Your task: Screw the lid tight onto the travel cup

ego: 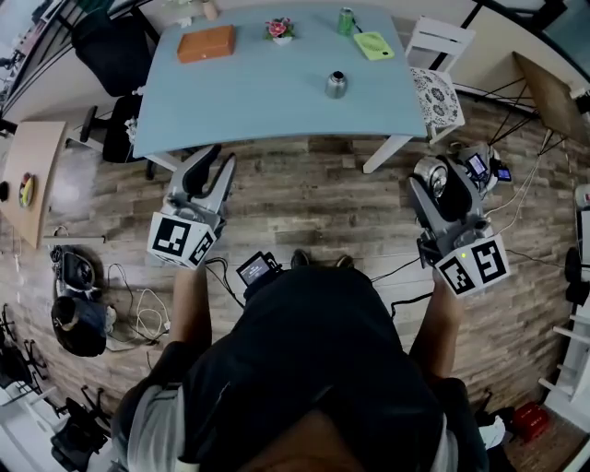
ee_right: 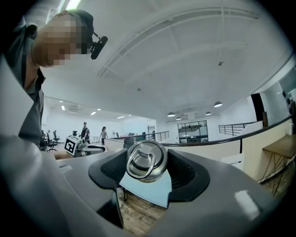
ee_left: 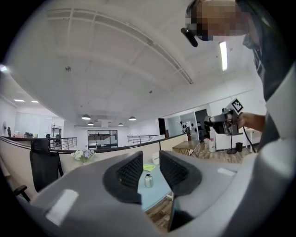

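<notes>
The steel travel cup (ego: 336, 85) stands upright without its lid on the light blue table (ego: 267, 101), right of centre. It shows small through the gap of my left gripper (ee_left: 151, 163) as the cup (ee_left: 148, 180). My left gripper (ego: 221, 159) hangs over the wooden floor short of the table, shut with nothing in it. My right gripper (ego: 433, 178) is also short of the table, off its right corner. It is shut on the round steel lid (ee_right: 147, 160), whose ring handle faces the camera. The same lid (ego: 430, 174) shows between the jaws in the head view.
An orange box (ego: 206, 43), a flower pot (ego: 279, 29), a green cup (ego: 346, 20) and a lime pad (ego: 373, 44) lie along the table's far side. A white chair (ego: 433, 88) stands at the right end, a black chair (ego: 115, 55) at the left. Cables (ego: 138, 313) lie on the floor.
</notes>
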`<state>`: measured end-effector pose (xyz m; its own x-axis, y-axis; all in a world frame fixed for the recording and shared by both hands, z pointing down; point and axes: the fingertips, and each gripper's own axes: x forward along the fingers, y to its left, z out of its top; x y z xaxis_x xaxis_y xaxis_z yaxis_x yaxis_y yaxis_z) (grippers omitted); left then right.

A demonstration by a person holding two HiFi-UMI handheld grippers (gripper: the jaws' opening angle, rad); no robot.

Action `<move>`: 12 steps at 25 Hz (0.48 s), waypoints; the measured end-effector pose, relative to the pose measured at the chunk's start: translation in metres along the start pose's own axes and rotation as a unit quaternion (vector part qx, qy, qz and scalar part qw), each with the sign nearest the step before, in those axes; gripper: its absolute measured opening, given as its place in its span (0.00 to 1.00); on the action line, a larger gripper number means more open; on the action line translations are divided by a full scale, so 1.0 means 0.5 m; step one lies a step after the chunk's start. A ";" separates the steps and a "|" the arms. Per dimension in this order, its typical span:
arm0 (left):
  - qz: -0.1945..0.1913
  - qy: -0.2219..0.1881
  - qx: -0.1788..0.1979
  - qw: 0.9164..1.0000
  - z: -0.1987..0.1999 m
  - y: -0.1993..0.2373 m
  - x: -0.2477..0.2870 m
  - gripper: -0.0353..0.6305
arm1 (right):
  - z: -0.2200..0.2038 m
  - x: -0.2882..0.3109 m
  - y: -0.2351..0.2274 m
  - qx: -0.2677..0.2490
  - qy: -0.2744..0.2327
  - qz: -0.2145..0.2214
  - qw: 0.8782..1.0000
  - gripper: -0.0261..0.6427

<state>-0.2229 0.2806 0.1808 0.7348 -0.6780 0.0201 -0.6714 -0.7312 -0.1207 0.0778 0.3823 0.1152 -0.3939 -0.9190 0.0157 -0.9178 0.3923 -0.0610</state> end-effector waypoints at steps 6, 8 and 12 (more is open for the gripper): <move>-0.022 0.004 -0.007 1.000 -0.014 0.012 0.018 0.29 | 0.010 0.019 0.002 0.014 -0.005 -0.006 1.000 0.44; -0.029 0.004 -0.011 1.000 -0.014 0.007 0.028 0.29 | 0.010 0.020 -0.007 0.014 -0.003 -0.007 1.000 0.44; -0.037 0.004 -0.012 0.999 -0.016 -0.005 0.054 0.31 | 0.010 0.030 -0.035 0.015 -0.004 -0.006 1.000 0.44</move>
<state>-0.2022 0.2633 0.1897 0.7823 -0.6219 0.0352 -0.6169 -0.7813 -0.0946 0.0884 0.3615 0.1113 -0.3823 -0.9240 0.0081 -0.9204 0.3801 -0.0913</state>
